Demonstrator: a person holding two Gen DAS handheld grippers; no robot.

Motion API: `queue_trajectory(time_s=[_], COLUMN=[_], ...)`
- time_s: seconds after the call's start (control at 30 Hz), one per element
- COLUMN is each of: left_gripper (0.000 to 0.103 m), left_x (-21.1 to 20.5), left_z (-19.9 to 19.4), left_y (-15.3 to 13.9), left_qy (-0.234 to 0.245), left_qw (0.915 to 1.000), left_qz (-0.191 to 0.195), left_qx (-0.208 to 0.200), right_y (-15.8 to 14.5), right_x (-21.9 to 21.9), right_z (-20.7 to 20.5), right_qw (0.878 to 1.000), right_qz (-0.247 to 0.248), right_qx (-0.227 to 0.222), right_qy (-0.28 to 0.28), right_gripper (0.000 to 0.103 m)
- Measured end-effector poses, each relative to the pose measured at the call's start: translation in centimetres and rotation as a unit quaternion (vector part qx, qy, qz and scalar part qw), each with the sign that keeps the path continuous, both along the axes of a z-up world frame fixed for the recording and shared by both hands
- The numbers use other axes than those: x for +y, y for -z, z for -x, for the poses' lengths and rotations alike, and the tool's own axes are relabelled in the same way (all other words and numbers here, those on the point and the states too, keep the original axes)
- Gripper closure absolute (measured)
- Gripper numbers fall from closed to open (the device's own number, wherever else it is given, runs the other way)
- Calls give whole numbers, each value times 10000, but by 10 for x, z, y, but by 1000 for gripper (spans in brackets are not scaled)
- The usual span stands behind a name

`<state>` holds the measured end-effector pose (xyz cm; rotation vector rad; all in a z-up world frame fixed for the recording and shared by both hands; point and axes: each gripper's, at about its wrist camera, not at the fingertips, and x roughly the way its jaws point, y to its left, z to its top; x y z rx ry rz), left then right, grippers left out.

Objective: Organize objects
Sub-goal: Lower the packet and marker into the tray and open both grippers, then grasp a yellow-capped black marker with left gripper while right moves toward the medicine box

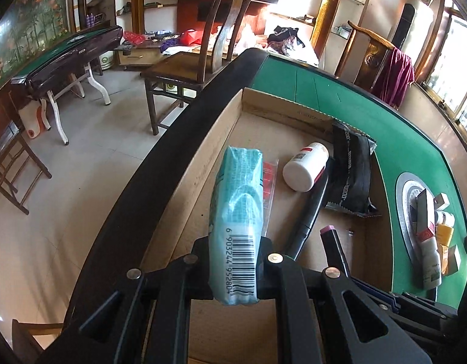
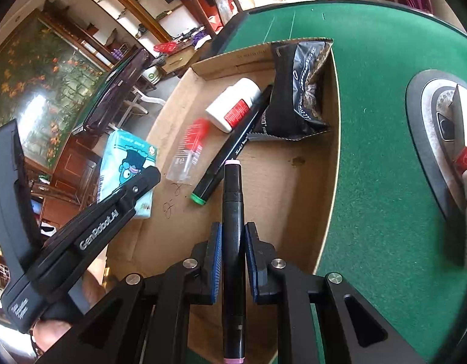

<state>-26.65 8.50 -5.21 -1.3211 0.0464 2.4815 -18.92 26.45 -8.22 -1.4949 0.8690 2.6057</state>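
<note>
My left gripper is shut on a teal tissue pack and holds it above the left side of a shallow cardboard box; the pack also shows in the right wrist view. My right gripper is shut on a black marker with a pink cap, over the box; its tip shows in the left wrist view. In the box lie a white bottle, a black snack pouch, a black green-capped marker and a clear red packet.
The box sits on a green felt table with a dark rim. A round centre panel holds several small boxes and bottles. A wooden chair stands past the table's far edge.
</note>
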Motion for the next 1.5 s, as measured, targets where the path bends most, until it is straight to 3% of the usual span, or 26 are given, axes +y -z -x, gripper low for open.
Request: queue_trajectory(time_s=[0.47, 0.5, 0.6, 0.9, 1.2, 1.4, 1.5], left_gripper=[84, 80, 55, 46, 42, 42, 42], left_x=[-10, -10, -9, -13, -7, 12, 7], left_z=[10, 10, 8, 3, -4, -9, -10], left_y=[9, 9, 7, -5, -8, 6, 3], left_qy=[-328, -323, -245, -253, -155, -299, -578], left_qw=[9992, 9992, 9995, 9995, 9983, 9880, 9881], left_qz=[184, 187, 169, -21, 106, 1213, 1053], left_qx=[-104, -108, -70, 163, 553, 910, 961], right_y=[2, 3, 1, -12, -30, -36, -37], right_x=[-13, -14, -12, -1, 22, 56, 74], right_z=[16, 16, 14, -4, -65, -124, -152], right_qw=[10000, 10000, 9999, 9997, 9982, 9962, 9945], right_qz=[-63, -57, -57, -32, 53, 47, 14], right_qx=[38, 30, 11, 197, 591, 808, 911], right_qy=[-50, -74, -152, -112, 17, 317, 513], right_gripper=[85, 84, 84, 83, 80, 75, 74])
